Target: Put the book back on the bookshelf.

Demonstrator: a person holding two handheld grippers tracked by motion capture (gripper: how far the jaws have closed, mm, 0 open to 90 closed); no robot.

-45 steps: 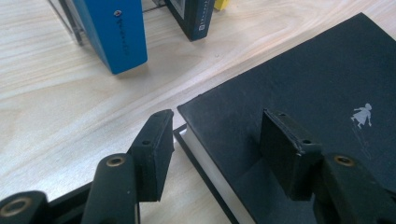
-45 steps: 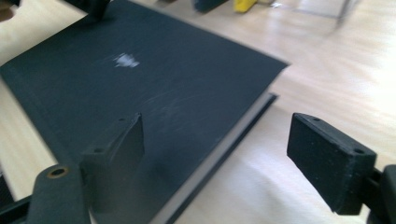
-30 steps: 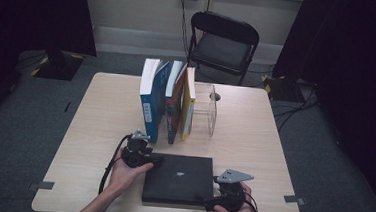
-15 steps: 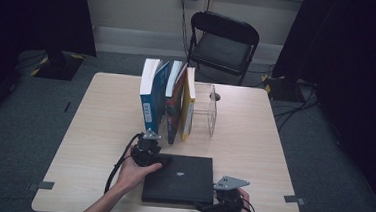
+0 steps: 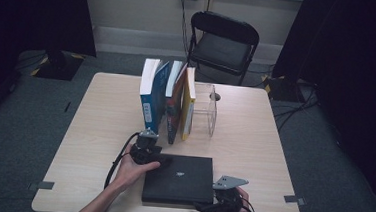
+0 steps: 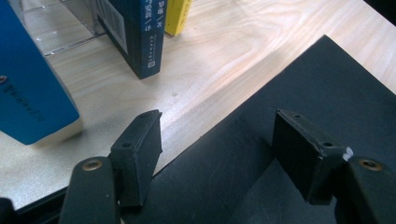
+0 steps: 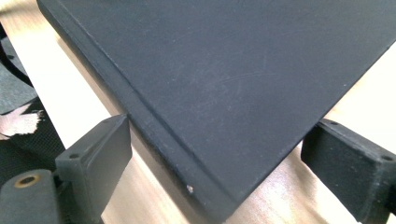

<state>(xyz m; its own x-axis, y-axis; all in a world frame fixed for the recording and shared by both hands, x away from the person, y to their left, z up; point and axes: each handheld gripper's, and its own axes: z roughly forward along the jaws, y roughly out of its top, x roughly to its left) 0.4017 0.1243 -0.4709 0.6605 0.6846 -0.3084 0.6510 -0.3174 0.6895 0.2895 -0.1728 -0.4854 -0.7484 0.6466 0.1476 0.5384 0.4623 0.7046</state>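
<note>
So the black hardcover book point(image 5: 178, 178) is lying flat near the front edge of the wooden table point(image 5: 253, 140), just in front of the row of upright books point(image 5: 168, 100) leaning by the clear acrylic bookend point(image 5: 207, 109). The left gripper point(image 5: 158, 158) sits at the book's far-left corner and its jaws have just been opening, gaping wide over that corner without pinching it. The right gripper point(image 5: 204, 207) is at the near-right corner, jaws spread with the corner poking in between them, pads not touching it.
</note>
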